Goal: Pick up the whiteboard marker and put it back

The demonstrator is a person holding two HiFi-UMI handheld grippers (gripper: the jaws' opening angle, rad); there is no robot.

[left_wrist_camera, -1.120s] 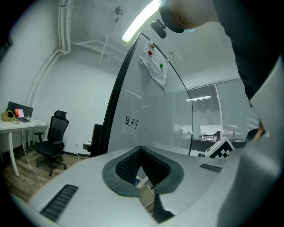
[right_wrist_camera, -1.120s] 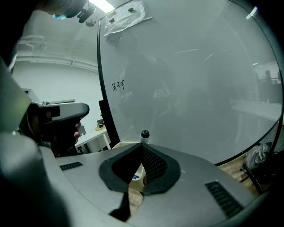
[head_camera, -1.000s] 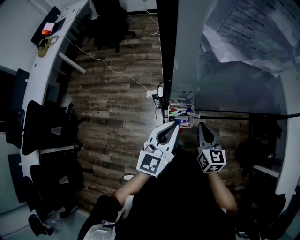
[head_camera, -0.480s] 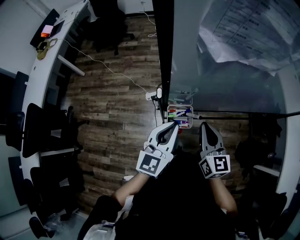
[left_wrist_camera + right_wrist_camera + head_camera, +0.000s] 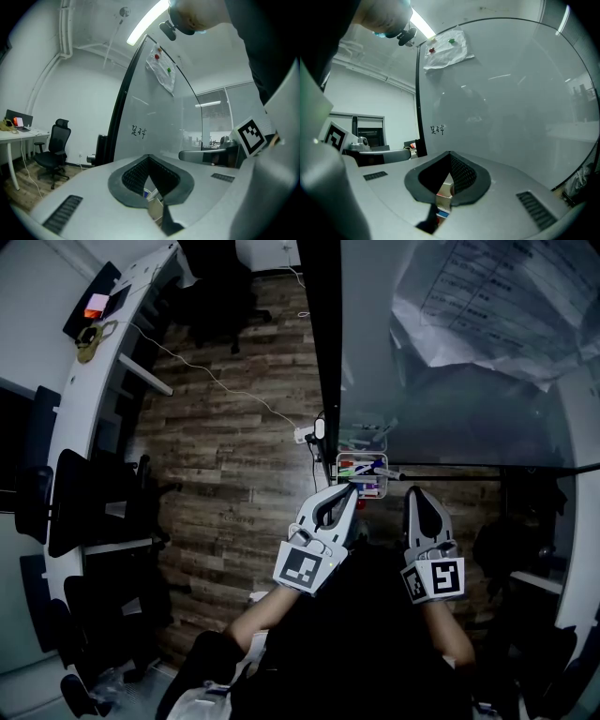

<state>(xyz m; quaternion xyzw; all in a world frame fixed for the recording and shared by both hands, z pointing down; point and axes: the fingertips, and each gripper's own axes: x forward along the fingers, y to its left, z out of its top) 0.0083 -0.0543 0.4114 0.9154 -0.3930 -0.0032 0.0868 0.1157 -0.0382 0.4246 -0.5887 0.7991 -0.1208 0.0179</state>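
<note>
A small wire tray hangs at the whiteboard's lower edge and holds several coloured markers. One whiteboard marker lies across the tray's right rim. My left gripper is shut and empty, its tip just short of the tray. My right gripper is also shut with nothing in it, to the right of the tray and apart from it. In the left gripper view the jaws meet in front of the board; the right gripper view shows the same.
A crumpled paper sheet is pinned high on the board. A long white desk and dark office chairs line the left side. A cable runs over the wooden floor to a power strip.
My right gripper has lifted and drawn back from the tray, staying shut. The left gripper and the marker on the tray have not moved.
</note>
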